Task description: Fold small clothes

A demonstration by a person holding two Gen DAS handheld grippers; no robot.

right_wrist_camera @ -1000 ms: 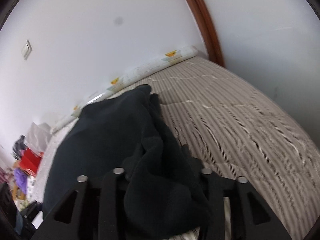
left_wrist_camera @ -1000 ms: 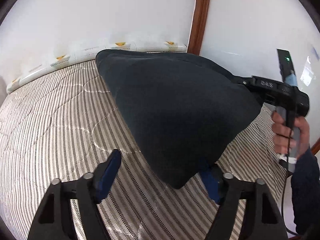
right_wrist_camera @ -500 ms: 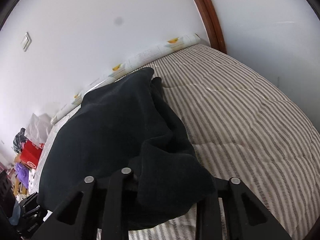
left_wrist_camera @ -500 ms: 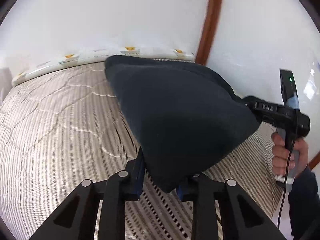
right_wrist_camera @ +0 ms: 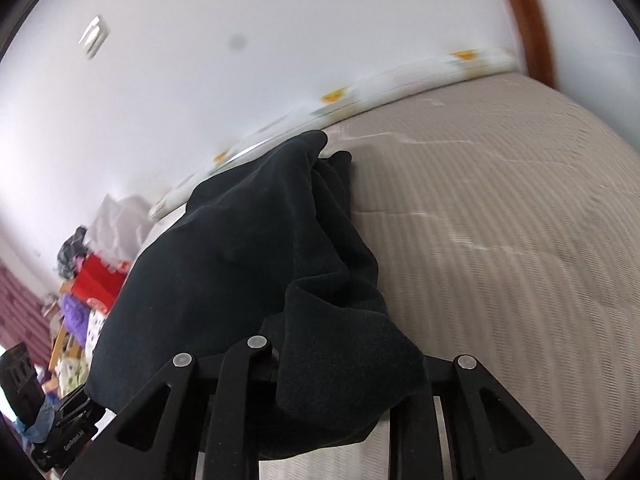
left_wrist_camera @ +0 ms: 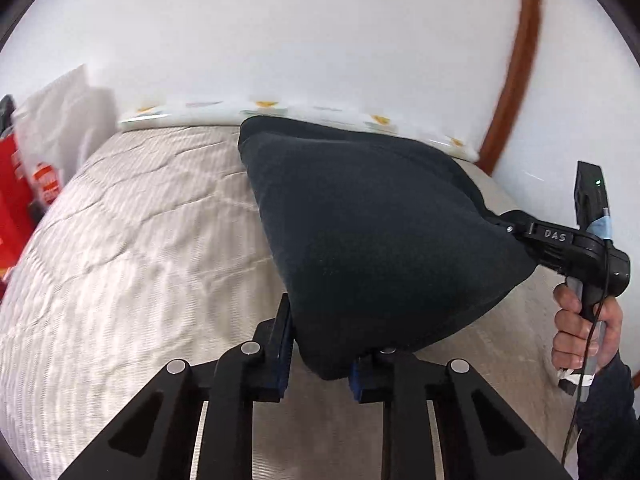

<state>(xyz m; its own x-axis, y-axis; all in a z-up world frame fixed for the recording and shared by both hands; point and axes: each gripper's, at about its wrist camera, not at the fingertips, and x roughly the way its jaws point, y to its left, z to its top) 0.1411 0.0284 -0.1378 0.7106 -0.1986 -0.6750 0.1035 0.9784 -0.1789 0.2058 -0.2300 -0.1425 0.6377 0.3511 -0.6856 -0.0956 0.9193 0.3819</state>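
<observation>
A dark navy garment [left_wrist_camera: 380, 240] is stretched above the striped mattress [left_wrist_camera: 140, 248], its far end resting near the mattress's back edge. My left gripper [left_wrist_camera: 322, 364] is shut on the garment's near corner, blue pads against the cloth. My right gripper [right_wrist_camera: 332, 376] is shut on another corner, and the cloth [right_wrist_camera: 248, 256] bunches over its fingers and hides the tips. The right gripper also shows in the left wrist view [left_wrist_camera: 516, 230], at the garment's right corner, held by a hand.
White walls and a brown wooden post [left_wrist_camera: 516, 64] stand behind the bed. A patterned white roll [right_wrist_camera: 360, 92] lines the mattress's back edge. Red boxes and white bags [left_wrist_camera: 24, 168] sit off the left side. The left gripper's body [right_wrist_camera: 60, 436] shows low left in the right wrist view.
My left gripper closed from open onto the garment's near corner. Both views swung, and the clutter at the left came into sight. The right gripper kept its hold.
</observation>
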